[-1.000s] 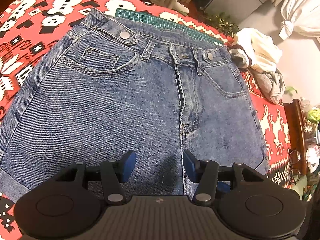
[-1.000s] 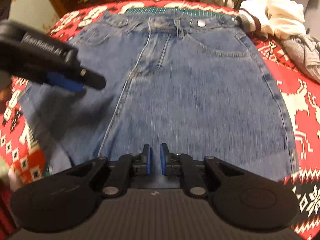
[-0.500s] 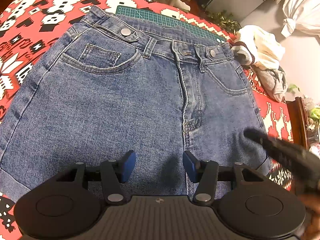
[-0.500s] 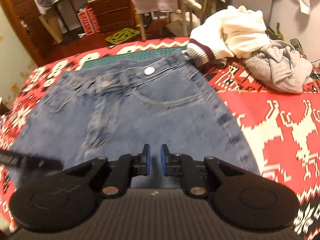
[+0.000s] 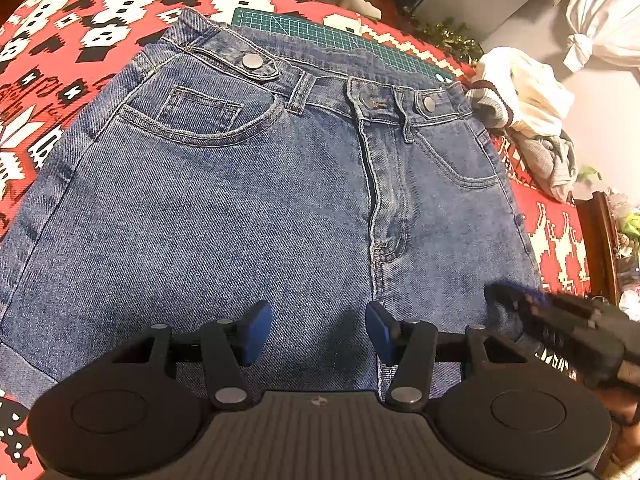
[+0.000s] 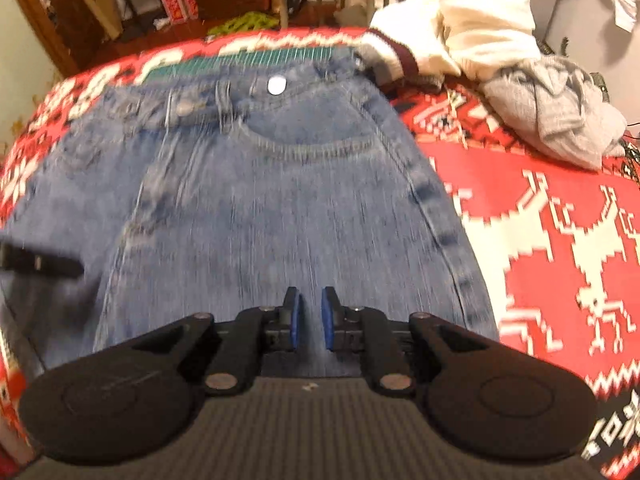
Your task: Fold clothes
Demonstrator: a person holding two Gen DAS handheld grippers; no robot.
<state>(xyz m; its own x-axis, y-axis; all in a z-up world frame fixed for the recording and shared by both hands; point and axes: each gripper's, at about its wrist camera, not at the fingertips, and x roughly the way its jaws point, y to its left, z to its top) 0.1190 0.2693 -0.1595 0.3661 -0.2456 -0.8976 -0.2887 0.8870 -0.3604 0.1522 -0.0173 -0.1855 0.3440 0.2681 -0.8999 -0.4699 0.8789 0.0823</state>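
Note:
Blue denim shorts (image 5: 248,200) lie flat, front up, waistband at the far side, on a red patterned cloth (image 5: 60,40). My left gripper (image 5: 318,332) hovers open over the near hem at the crotch seam, holding nothing. My right gripper (image 5: 560,320) shows blurred at the shorts' near right corner. In the right wrist view the shorts (image 6: 300,200) fill the middle. The right gripper (image 6: 311,320) hangs over the right leg, its blue pads almost together and nothing between them. A finger of the left gripper (image 6: 40,264) pokes in from the left.
A cream sweater (image 6: 472,20) and a grey garment (image 6: 552,116) are piled at the far right, touching the waistband corner. A green cutting mat (image 5: 320,34) peeks out beyond the waistband. Bare red cloth (image 6: 540,220) lies right of the shorts. Furniture stands beyond the table.
My right gripper has swung from the middle of the shorts to their right leg and come into the left wrist view. The left gripper has barely moved and stays open.

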